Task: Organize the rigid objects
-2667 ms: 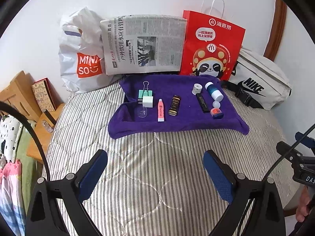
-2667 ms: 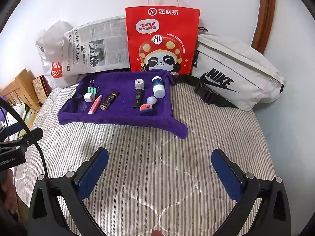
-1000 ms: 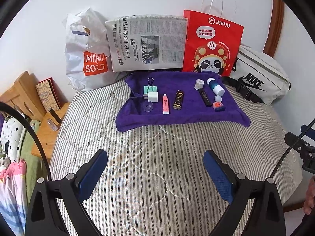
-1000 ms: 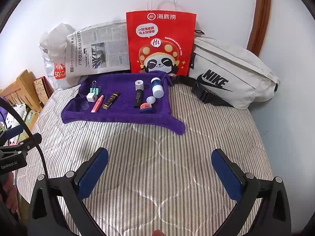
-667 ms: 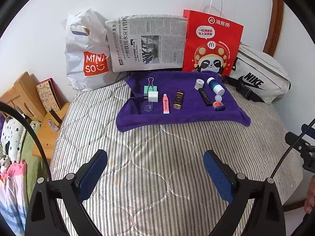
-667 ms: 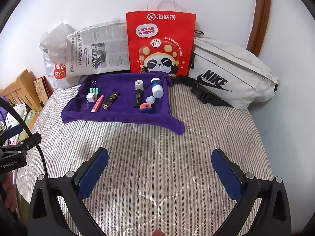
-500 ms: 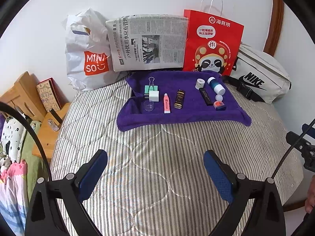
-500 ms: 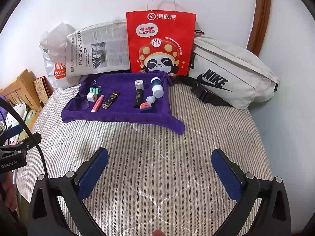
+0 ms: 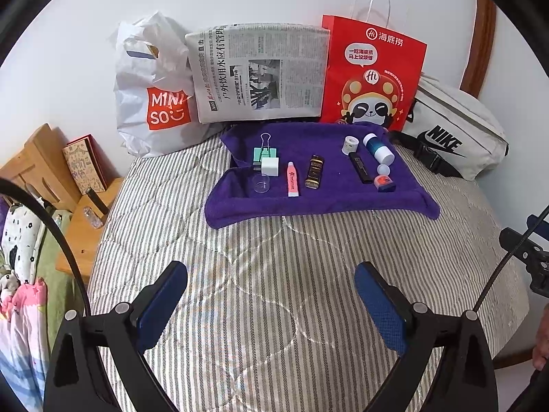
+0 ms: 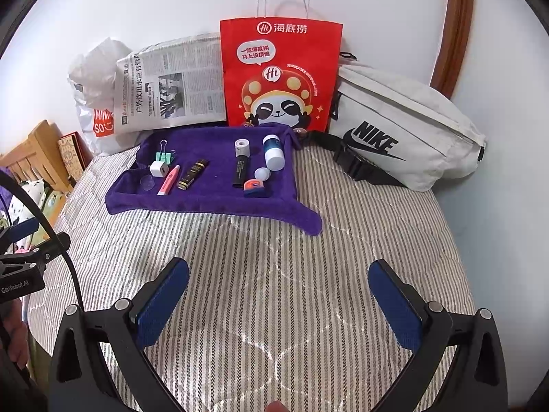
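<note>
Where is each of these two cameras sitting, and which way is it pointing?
Left wrist view: sits on the left claw, looking forward over the striped bed at the purple towel; its two open blue-padded fingers fill the bottom, and the other claw's frame shows at the right edge.
Right wrist view: sits on the right claw, facing the same way from further right; its open fingers show, and the other claw's frame at the left.
Both share the towel, the red paper bag, the newspaper and the white Nike bag.
</note>
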{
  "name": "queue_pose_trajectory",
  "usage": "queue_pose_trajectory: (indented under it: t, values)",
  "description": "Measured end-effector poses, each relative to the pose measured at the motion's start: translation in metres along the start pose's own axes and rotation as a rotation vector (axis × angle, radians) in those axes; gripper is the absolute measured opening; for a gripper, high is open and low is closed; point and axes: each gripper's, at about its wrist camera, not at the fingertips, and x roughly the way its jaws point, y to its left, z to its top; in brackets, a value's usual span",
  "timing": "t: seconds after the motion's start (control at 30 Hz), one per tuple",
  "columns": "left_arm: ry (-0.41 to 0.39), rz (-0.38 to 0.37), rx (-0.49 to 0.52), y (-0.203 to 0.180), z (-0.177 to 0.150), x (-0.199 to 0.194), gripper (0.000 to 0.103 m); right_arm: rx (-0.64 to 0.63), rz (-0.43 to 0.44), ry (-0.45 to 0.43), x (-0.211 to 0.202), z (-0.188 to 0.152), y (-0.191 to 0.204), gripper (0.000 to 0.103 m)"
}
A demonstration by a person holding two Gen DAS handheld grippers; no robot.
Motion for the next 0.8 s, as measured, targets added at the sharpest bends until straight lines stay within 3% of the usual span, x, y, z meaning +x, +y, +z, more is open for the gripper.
queue_pose_trajectory:
  t: [0.8]
  values:
    - [0.003,0.0,0.004,-0.0007,0.0,0.0021,0.099,-0.001,-0.009,0.006,0.0027,0.0022,0.0008,0.103]
